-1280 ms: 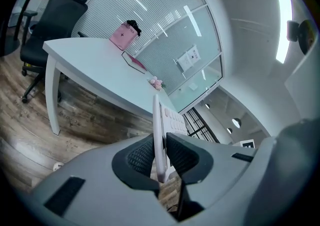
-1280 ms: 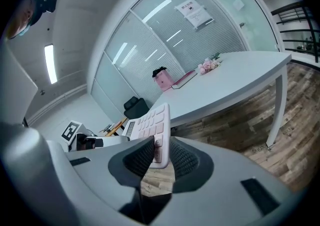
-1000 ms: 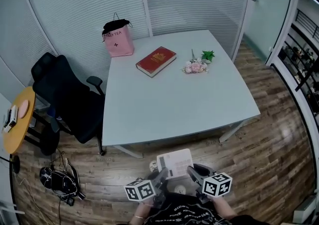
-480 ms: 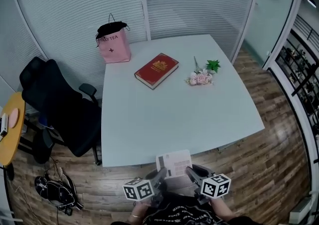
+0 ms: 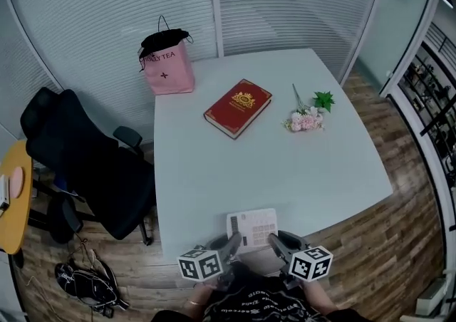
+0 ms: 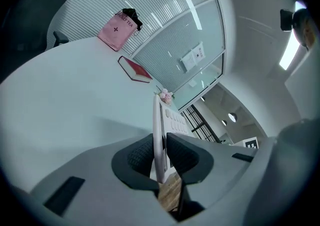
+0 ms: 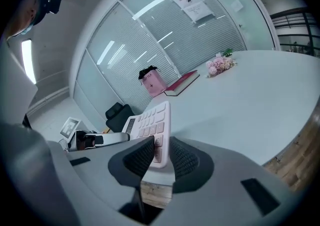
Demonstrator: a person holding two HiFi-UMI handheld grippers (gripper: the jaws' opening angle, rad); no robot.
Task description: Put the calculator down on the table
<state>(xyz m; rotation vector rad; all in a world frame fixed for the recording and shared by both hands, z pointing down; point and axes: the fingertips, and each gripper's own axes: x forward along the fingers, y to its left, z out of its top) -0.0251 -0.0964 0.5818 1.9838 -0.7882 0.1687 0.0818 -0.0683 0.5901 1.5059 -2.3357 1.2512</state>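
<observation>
A white calculator (image 5: 252, 229) hangs flat over the near edge of the pale table (image 5: 263, 164), held from both sides. My left gripper (image 5: 229, 245) is shut on its left edge; in the left gripper view the calculator (image 6: 159, 135) stands edge-on between the black pads (image 6: 139, 157). My right gripper (image 5: 275, 242) is shut on the right edge, and the right gripper view shows the keys of the calculator (image 7: 150, 125) facing up with the pads (image 7: 186, 159) pressed on its near corner.
A red book (image 5: 238, 107) lies at the table's far middle, a pink paper bag (image 5: 167, 63) at the far left corner, a small bunch of flowers (image 5: 308, 117) at the far right. A black office chair (image 5: 85, 164) stands left of the table. Glass partition walls behind.
Both grippers with the calculator have come forward from over the wooden floor to over the table's near edge. The table fills more of the view now.
</observation>
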